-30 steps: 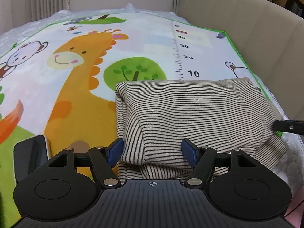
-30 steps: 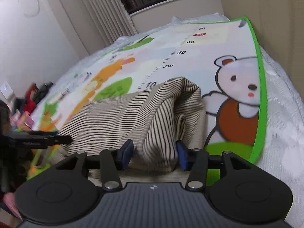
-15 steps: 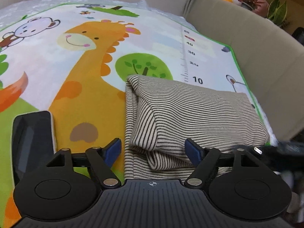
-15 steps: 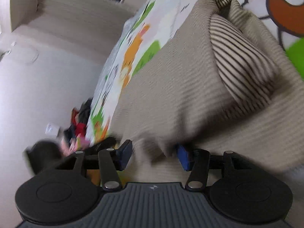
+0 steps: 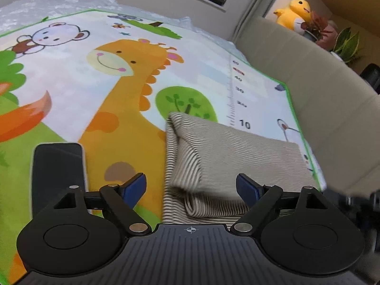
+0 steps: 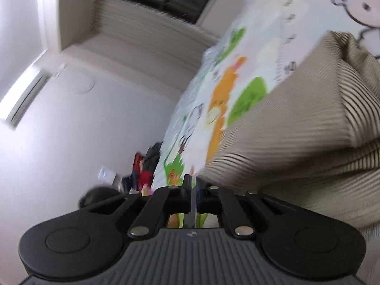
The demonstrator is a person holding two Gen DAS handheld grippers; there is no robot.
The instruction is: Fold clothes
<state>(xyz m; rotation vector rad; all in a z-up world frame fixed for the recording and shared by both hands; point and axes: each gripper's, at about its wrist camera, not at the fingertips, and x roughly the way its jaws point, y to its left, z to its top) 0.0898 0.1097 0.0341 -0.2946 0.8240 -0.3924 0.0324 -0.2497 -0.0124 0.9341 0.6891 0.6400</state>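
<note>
A folded beige garment with thin dark stripes [image 5: 232,152] lies on the cartoon play mat [image 5: 123,90]. My left gripper [image 5: 191,186] is open and empty, its blue-padded fingers raised just above the garment's near edge. In the tilted, blurred right wrist view the same garment [image 6: 296,128] fills the right side. My right gripper [image 6: 192,188] is shut with nothing between its fingers, at the garment's near left corner. The right gripper shows as a dark blur in the left wrist view [image 5: 356,197].
A black phone [image 5: 58,166] lies on the mat left of my left gripper. A beige padded headboard [image 5: 308,76] runs along the right, with a yellow plush toy [image 5: 294,11] and plants behind it. A pile of clothes [image 6: 144,166] lies beyond the mat's far end.
My right gripper has closed and rolled sideways, off the garment. My left gripper has pulled back and lifted, staying open. The garment lies flat and folded.
</note>
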